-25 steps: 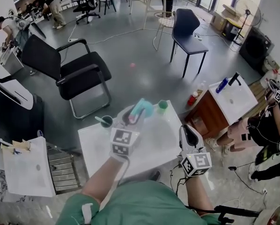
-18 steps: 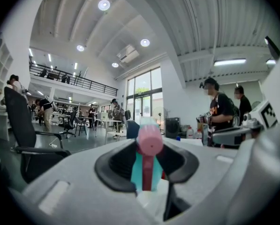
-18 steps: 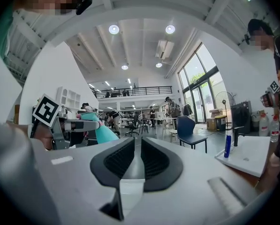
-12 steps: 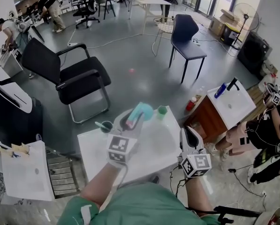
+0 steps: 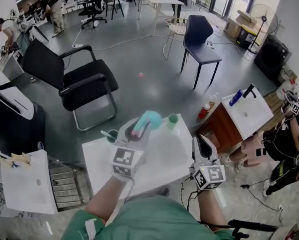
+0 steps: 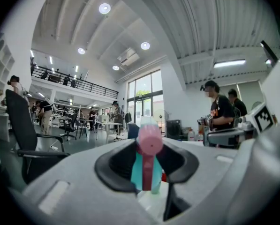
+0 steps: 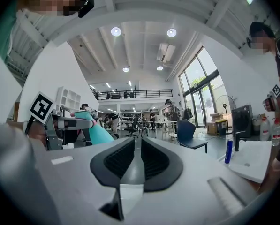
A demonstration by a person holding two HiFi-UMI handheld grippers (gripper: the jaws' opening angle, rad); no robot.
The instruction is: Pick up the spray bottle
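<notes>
The spray bottle point(image 5: 148, 120) has a teal body and a pink nozzle. It lies tilted in my left gripper point(image 5: 139, 128), over the far edge of the white table point(image 5: 164, 156). In the left gripper view the jaws press on the teal neck point(image 6: 140, 170) under the pink nozzle point(image 6: 149, 140). My right gripper point(image 5: 202, 143) hovers at the table's right edge, apart from the bottle, its jaws drawn almost together on nothing point(image 7: 139, 161). The right gripper view shows the teal bottle point(image 7: 97, 132) off to its left.
A green cup point(image 5: 173, 118) and a dark cup point(image 5: 111, 133) stand at the table's far edge. Black chairs point(image 5: 84, 79) and a dark blue chair point(image 5: 199, 34) stand beyond. A small stand point(image 5: 247, 111) with a blue bottle point(image 5: 235, 97) is at right, by a person point(image 5: 289, 134).
My left gripper has risen a little with the spray bottle still in it. The right gripper has stayed where it was.
</notes>
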